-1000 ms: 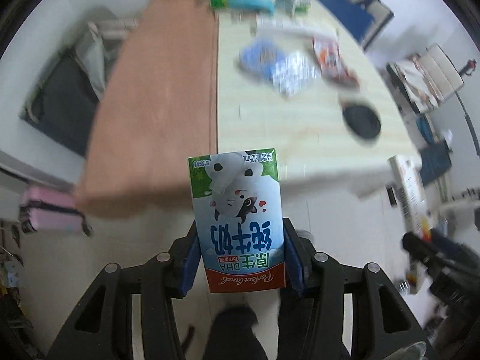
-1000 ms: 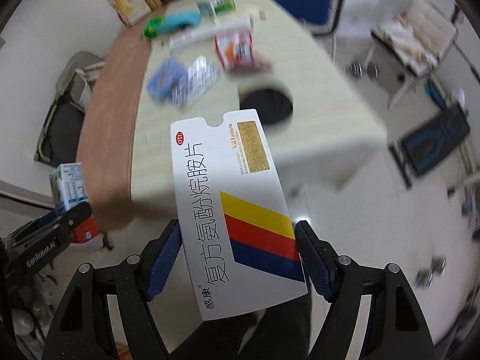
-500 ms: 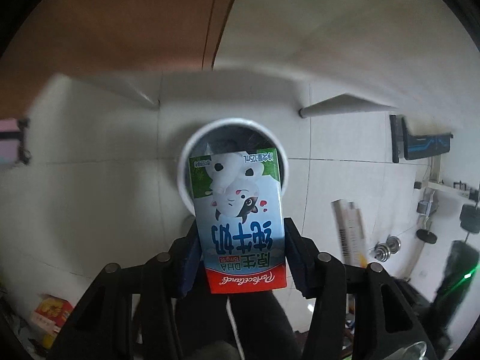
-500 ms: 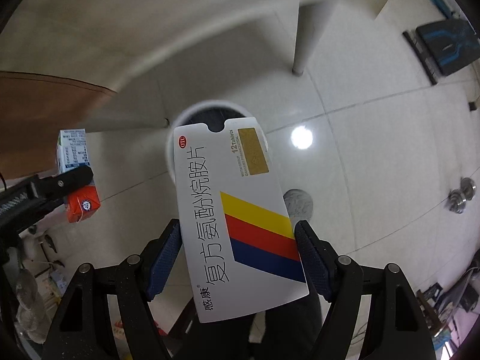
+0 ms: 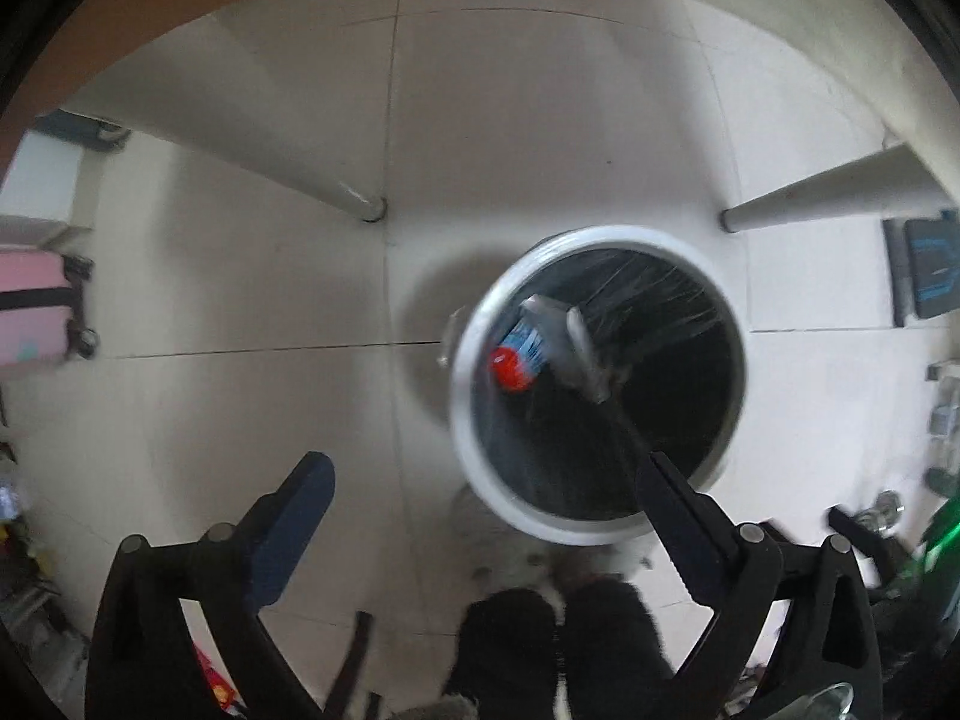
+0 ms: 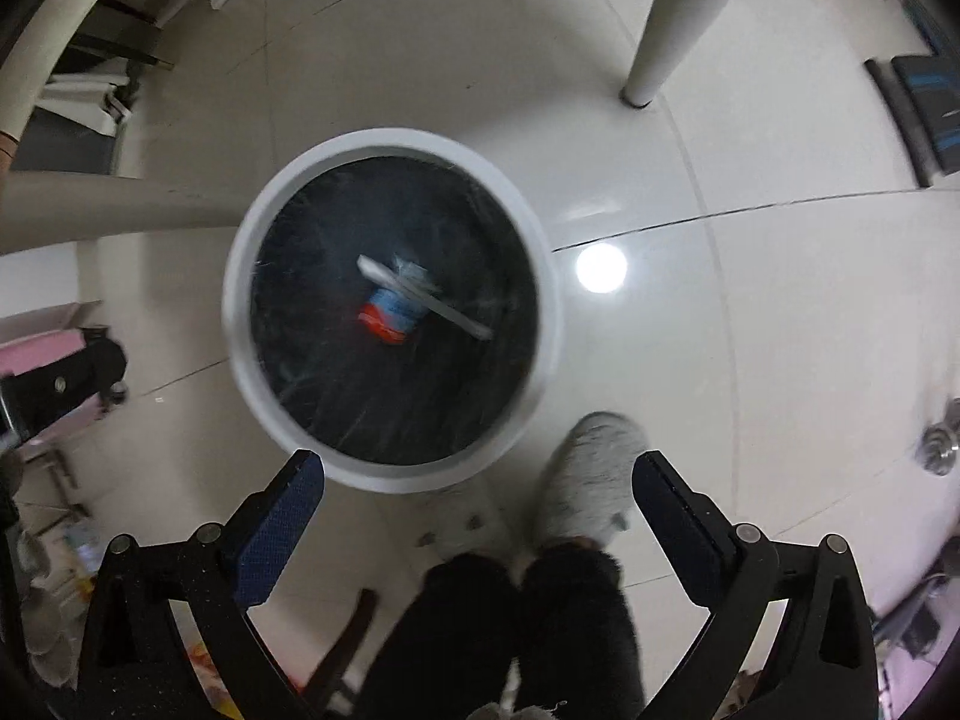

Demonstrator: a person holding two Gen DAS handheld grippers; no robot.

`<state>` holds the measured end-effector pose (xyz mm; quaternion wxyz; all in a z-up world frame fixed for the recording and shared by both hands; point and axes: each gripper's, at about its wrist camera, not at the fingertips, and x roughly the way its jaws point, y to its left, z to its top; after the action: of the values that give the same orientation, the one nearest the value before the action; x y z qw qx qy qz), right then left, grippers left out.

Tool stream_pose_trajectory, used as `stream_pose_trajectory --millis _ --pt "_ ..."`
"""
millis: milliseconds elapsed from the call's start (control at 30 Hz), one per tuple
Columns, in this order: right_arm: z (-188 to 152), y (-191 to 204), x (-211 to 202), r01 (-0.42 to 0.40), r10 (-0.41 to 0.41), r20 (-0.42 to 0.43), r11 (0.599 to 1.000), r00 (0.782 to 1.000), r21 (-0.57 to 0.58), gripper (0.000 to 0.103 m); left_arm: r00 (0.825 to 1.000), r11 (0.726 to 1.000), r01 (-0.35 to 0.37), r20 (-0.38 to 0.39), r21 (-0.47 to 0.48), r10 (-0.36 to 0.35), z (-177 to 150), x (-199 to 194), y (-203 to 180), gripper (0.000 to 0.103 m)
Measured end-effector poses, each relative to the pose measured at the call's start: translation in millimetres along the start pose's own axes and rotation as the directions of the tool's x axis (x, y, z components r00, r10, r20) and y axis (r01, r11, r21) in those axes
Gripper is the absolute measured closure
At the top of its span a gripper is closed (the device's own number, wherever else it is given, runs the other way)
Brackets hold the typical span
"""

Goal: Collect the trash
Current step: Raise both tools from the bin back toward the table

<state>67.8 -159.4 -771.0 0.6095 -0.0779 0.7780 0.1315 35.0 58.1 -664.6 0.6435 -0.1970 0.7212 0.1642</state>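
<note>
Trash bin (image 6: pixel 384 468) stands on the floor below both grippers. Milk carton (image 6: pixel 393 315) and flat medicine box (image 6: pixel 426 297) lie inside it, well apart from the left gripper (image 5: pixel 483 483) and right gripper (image 6: pixel 479 474), both spread wide and empty.

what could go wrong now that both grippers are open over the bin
1. The milk carton and the flat medicine box look blurred inside the trash bin, so they may not have settled; the box could end up propped on edge.
2. The left gripper hangs over the bin's near rim; a downward move could knock the bin.
3. The person's slipper is close beside the bin, below the right gripper; a step could nudge it.
</note>
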Motion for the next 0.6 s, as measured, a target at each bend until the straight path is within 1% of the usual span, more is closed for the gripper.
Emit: stream_pose_trajectory --millis 100,233,267,367,467,500,600 --pt "2.9 5.0 -9.6 0.077 -0.077 0.017 0.997 0.997 -0.014 0.0 0.999 0.999 -0.033 -0.005 0.004 0.033 -11.4 -9.7 1.5 0.0" --pt "-0.8 4.4 -29.2 0.127 -0.126 0.035 0.992 0.991 -0.027 0.0 0.998 0.998 -0.055 0.0 0.007 0.055 -27.1 -28.5 2.3 0.0" --pt "-1.3 5.0 -34.3 0.131 -0.13 0.039 0.991 0.991 -0.029 0.0 0.999 0.999 -0.052 0.001 0.006 0.052 -28.3 -28.8 1.6 0.0" --pt "-1.9 7.1 -53.7 0.138 -0.136 0.058 0.99 0.989 -0.038 0.0 0.999 0.999 -0.05 0.004 -0.002 0.05 -40.6 -48.4 0.3 0.0" --pt "-9.2 11.2 -81.6 0.136 -0.133 0.079 0.99 0.988 -0.046 0.0 0.999 0.999 -0.048 0.017 -0.009 0.048 -50.6 -70.3 -5.4 0.0" --pt "-10.2 13.8 -89.3 0.138 -0.134 0.084 0.989 0.987 -0.048 0.0 0.998 0.999 -0.048 0.028 -0.012 0.048 -52.3 -71.3 -9.1 0.0" --pt "-17.9 19.1 -121.0 0.135 -0.129 0.105 0.989 0.986 -0.053 0.0 0.998 0.999 -0.038 0.043 -0.023 0.039 -61.0 -96.2 -11.7 0.0"
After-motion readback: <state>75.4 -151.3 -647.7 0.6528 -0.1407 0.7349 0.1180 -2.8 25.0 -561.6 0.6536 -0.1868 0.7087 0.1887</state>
